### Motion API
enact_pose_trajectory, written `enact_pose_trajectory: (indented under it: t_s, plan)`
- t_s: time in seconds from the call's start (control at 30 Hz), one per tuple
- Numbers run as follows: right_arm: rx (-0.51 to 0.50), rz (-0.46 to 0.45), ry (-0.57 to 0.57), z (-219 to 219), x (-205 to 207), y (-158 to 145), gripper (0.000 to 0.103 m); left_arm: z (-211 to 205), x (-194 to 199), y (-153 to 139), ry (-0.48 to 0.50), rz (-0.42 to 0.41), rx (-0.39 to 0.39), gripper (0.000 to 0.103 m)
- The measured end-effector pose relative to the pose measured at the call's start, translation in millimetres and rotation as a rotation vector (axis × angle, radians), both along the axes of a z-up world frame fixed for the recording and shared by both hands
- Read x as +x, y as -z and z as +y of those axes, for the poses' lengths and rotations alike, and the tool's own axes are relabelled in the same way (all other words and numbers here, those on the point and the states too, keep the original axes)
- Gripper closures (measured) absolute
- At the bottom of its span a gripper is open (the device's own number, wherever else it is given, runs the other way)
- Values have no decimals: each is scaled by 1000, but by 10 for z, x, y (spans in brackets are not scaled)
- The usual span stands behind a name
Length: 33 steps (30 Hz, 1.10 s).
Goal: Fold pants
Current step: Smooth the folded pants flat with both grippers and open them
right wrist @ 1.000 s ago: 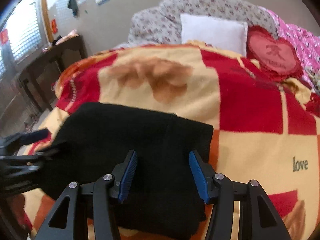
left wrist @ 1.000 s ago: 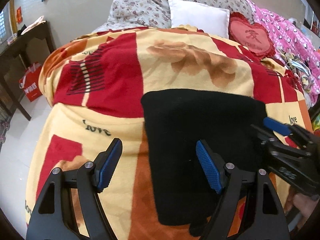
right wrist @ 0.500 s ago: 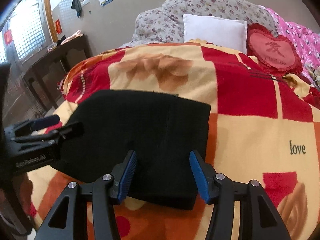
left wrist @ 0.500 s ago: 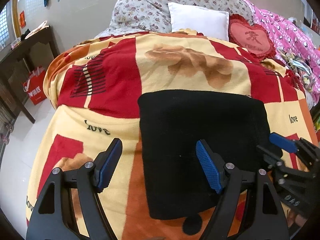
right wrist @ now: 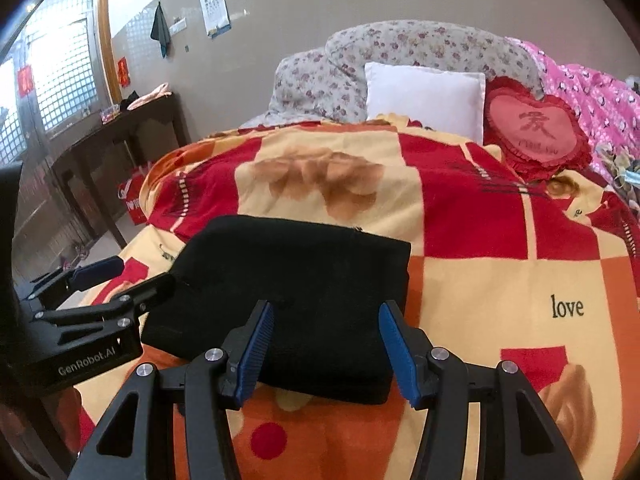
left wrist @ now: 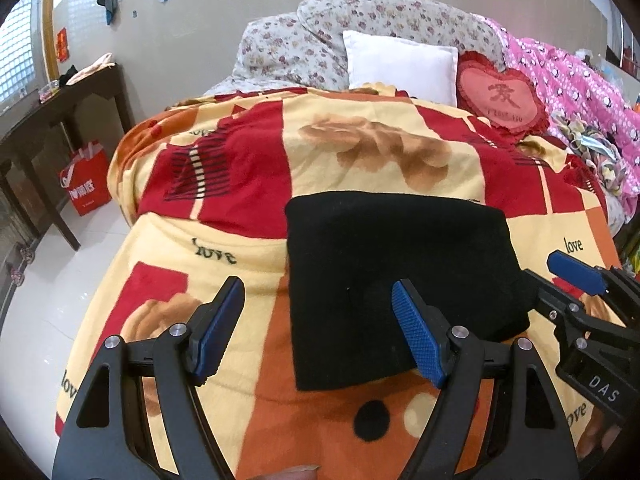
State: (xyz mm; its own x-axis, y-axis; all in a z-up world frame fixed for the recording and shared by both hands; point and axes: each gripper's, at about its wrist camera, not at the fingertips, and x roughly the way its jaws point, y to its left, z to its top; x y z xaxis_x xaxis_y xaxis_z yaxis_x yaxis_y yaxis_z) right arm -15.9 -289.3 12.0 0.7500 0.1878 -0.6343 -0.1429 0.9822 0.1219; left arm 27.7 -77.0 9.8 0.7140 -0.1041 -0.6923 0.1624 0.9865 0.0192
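Fingers: both pairs stand spread apart with nothing between them. The left gripper (left wrist: 318, 330) hangs over the near left part of the garment; the right gripper (right wrist: 326, 350) hangs over its near right part. Neither blue pad touches cloth, so far as these views show.

Bed cover: the red, cream and orange fleece blanket printed with bears and the word "love" (left wrist: 224, 248) lies spread over the bed and carries the garment.

Garment: the black knit pants, folded into a thick rectangle (left wrist: 392, 280), lie flat on the blanket, near its front edge and well apart from the pillows. The right wrist view shows stacked layers along the near edge (right wrist: 320, 312).

Change: a second ago both grippers were low and close over the cloth; now they sit higher and further back, and more of the orange blanket shows in front of the bundle. The bundle itself keeps its shape and place.

Meaning: I judge the fold finished and the hands withdrawing; little seems left beyond perhaps a smoothing of the slightly uneven near edge.

Background: a white square pillow (left wrist: 400, 66) and a red heart-shaped cushion (left wrist: 500, 98) rest at the head of the bed.
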Motion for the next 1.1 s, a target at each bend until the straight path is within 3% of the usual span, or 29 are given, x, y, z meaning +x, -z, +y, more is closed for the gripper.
enact_pose_trajectory:
  t_s: [0.5, 1.1]
  plan:
    - [6, -26, 9, 158, -187, -147, 49, 153, -306, -149, -49, -51, -3, 26]
    - [6, -4, 7, 164, -180, -101, 49, 135, -297, -109, -53, -47, 13, 26]
